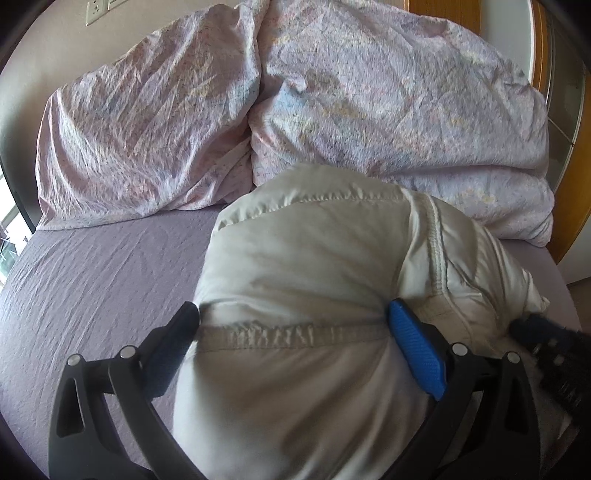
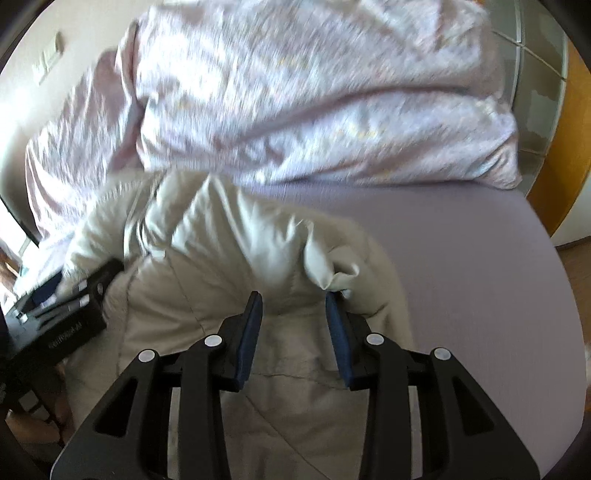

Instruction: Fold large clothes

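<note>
While the white puffer jacket (image 1: 295, 266) sits bunched up on the bed, my left gripper (image 1: 295, 325) has its jaws spread wide around a fat fold of it, both pads pushed into the padding along the elastic hem, so that one's clamped on the jacket. My right gripper (image 2: 293, 306) hovers over the jacket's other end with its jaws partly apart; fabric shows between and behind the pads, but nothing looks pinched, and a little crumpled corner of the jacket sits just beside the right-hand pad.

Surface-wise it's a mattress with a lilac fitted sheet (image 1: 85, 280), lightly crinkled. Behind the jacket there's a big rumpled duvet (image 1: 388, 103) and a pillow (image 1: 140, 140) in the same pale pink patterned cover, piled against a beige wall with a socket plate (image 1: 95, 10) up top. Off to the right is a wooden frame (image 1: 576, 192) with a glass panel. Right wrist view is pretty blurry.
</note>
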`<state>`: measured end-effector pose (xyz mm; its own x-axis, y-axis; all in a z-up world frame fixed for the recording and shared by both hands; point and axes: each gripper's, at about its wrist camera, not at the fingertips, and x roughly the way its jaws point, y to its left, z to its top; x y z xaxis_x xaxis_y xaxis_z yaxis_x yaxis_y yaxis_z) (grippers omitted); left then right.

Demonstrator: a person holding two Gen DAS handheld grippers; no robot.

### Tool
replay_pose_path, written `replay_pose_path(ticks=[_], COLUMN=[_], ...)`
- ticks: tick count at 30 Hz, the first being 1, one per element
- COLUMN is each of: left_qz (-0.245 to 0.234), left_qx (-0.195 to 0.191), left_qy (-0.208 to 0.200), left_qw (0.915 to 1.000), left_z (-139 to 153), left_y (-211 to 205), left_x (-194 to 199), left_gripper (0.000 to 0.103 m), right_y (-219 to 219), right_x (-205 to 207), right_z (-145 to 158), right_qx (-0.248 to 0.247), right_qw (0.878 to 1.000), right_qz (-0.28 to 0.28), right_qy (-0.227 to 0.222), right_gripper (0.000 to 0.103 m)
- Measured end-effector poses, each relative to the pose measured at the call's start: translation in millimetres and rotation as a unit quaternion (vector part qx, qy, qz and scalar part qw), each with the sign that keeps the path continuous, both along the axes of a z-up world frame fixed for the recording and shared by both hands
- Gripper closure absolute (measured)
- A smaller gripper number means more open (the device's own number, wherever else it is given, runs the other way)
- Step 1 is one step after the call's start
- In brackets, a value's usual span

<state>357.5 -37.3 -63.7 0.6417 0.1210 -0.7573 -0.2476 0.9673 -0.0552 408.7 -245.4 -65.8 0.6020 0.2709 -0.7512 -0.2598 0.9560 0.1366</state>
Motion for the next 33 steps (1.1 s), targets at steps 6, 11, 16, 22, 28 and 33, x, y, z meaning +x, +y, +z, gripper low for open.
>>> replay_pose_path(ticks=[6,11,16,22,28,33], left_qz=[-0.032,-0.057,-0.063,-0.068,-0.069,-0.07], left_qx=[-0.011,-0.009,-0.026,-0.021,-0.019,-0.019], left_qy=[-0.011,-0.006,0.006,0.005,0.001,0.003], left_qw=[0.9994,0.9983,0.9977,0.9975,0.9974,0.9974], left_z=[15,12,2,-5,-9,-10], left_y=[-1,-5,-2,-2,-1,-1], left_x=[-26,-39,-35,-35,-34,-33], left_gripper=[0.002,0.002,0.002,0.002,0.002,0.002], right_y=[-23,-26,-19,-17,-18,-17], right_x=[-1,-11,-13,-10,-10,-9], right_z=[0,-26,-40,-44,-48,-48], right_qx=[0.01,0.001,-0.024,-0.035,-0.03,-0.031], right_qw=[0.999,0.998,0.998,0.998,0.998,0.998], right_qz=[-0.041,-0.05,-0.047,-0.046,-0.045,-0.044], right_qy=[0.008,0.03,0.033,0.033,0.033,0.034], right_gripper=[0.066,0.066,0.066,0.065,0.064,0.063])
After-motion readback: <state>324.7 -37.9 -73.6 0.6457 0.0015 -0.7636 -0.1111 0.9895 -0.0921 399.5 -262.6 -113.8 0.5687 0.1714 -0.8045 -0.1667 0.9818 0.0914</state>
